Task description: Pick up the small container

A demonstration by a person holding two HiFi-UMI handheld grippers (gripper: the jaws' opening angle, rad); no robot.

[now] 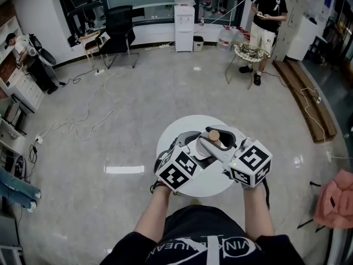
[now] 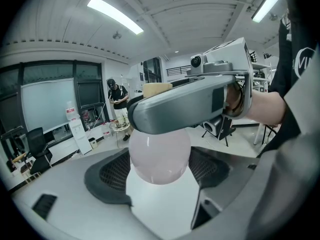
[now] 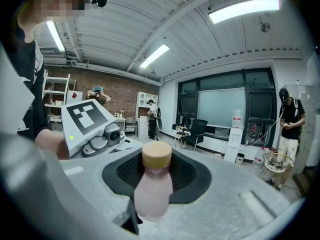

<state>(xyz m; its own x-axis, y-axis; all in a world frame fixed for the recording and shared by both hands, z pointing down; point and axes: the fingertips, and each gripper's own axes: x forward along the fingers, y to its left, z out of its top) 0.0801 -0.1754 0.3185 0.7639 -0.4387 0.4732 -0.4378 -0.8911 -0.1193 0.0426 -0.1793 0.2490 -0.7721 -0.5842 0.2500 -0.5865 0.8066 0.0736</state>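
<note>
Hidden, head view: only the tan cap (image 3: 157, 155) of the small container (image 1: 214, 137) showed; its body lay under the two tongs.
Hidden, left gripper view: one of the grey fingers (image 2: 185, 106) of the right tongs (image 1: 218, 140) crossed in front of the container's upper part, and only an edge of the cap rose behind it.
Hidden, right gripper view: the container's base was cut off by the gripper's own body.
Right tongs: pinched on the container, jaws fairly wide about its pale pink body, cap end up and tilted.
Left tongs (image 1: 190, 142): jaws spread wide; the container's rounded body sat between them with a gap at each side.
Container place: between both pairs of tongs, over the far half of the round white surface (image 1: 212, 187); contact with the surface could not be made out.
Far: a person (image 1: 267, 15) stood by a water dispenser (image 1: 185, 21).
</note>
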